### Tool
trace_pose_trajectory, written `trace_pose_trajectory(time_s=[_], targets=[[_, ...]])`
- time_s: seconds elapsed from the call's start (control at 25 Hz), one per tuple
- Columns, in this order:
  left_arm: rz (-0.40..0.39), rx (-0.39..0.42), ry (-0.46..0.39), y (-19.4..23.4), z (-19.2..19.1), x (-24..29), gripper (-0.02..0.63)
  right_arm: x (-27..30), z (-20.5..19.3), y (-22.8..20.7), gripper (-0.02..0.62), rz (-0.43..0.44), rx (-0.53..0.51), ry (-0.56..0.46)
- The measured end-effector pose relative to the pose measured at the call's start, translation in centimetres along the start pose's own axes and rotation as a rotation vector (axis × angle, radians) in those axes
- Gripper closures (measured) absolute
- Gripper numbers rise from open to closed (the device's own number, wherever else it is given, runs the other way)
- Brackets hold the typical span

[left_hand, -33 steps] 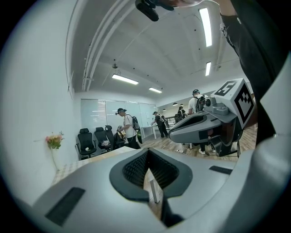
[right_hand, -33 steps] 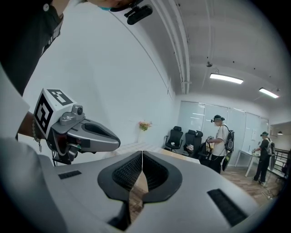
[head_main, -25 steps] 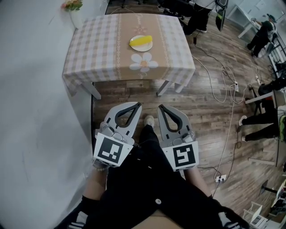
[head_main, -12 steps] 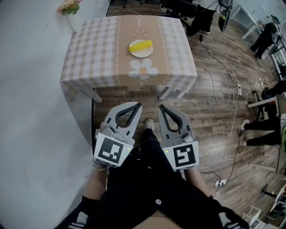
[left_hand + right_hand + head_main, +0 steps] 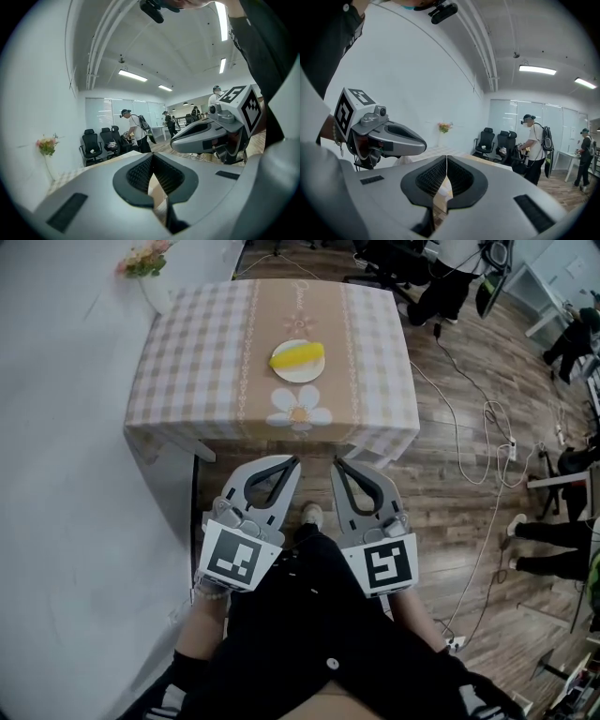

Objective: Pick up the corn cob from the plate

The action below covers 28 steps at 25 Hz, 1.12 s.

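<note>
Nearest the camera, black trousers (image 5: 309,634) fill the lower frame, cut off by the bottom edge. The hands are almost wholly hidden under the marker cubes (image 5: 232,557); only a left wrist (image 5: 212,591) with a bead bracelet and a bare forearm show at 7 o'clock.

The left gripper (image 5: 292,461) and right gripper (image 5: 337,463) are held side by side at waist level. They point towards 12 o'clock and tilt slightly down, with the tips angled in towards each other. Each gripper view shows its own ribbed pads meeting at the tip, with nothing between them (both are closed and empty). A pale shoe (image 5: 312,515) pokes out on the wooden floor (image 5: 441,484) between them.

Beyond the tips, at 12 o'clock, stands a table under a checked cloth (image 5: 187,352) with a beige runner and a daisy print (image 5: 298,408). Its legs are mostly hidden by the cloth's overhang. The yellow corn cob (image 5: 300,355) lies across a small white plate (image 5: 292,379) on the runner, just past the daisy and well apart from both grippers. From the gripper views the cob cannot be made out.

At 11 o'clock a vase of flowers (image 5: 145,261) sits on the far table corner against the white wall (image 5: 56,474). Cables (image 5: 469,427) trail over the floor at 2 o'clock. Farther off are black office chairs (image 5: 101,143) and standing people (image 5: 133,129), small and indistinct.
</note>
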<state>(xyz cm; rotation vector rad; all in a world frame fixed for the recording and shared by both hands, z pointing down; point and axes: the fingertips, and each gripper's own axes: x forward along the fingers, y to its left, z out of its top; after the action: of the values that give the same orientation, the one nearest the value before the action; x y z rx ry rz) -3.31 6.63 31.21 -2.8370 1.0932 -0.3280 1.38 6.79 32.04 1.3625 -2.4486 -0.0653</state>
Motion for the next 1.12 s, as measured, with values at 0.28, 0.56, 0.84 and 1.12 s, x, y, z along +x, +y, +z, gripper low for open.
trace_pose_trajectory(time_s=[0.28,0.56,0.84,1.12], targets=[[0.069,-0.004,0.019,3.0,1.2,5.4,0.593,4.1,0.2,-5.3,0.554,0.072,-0.008,-0.011],[0.145,-0.023,0.023,4.4,1.2,8.5,0.594,6.3,-0.3,-8.2,0.554,0.138,-0.031,-0.025],[0.189,-0.046,0.033,7.1,1.2,12.0,0.592,9.1,-0.5,-11.9,0.554,0.157,-0.031,-0.019],[0.221,-0.056,0.05,7.2,0.9,12.3,0.593,9.1,-1.1,-12.6,0.554,0.168,-0.027,-0.019]])
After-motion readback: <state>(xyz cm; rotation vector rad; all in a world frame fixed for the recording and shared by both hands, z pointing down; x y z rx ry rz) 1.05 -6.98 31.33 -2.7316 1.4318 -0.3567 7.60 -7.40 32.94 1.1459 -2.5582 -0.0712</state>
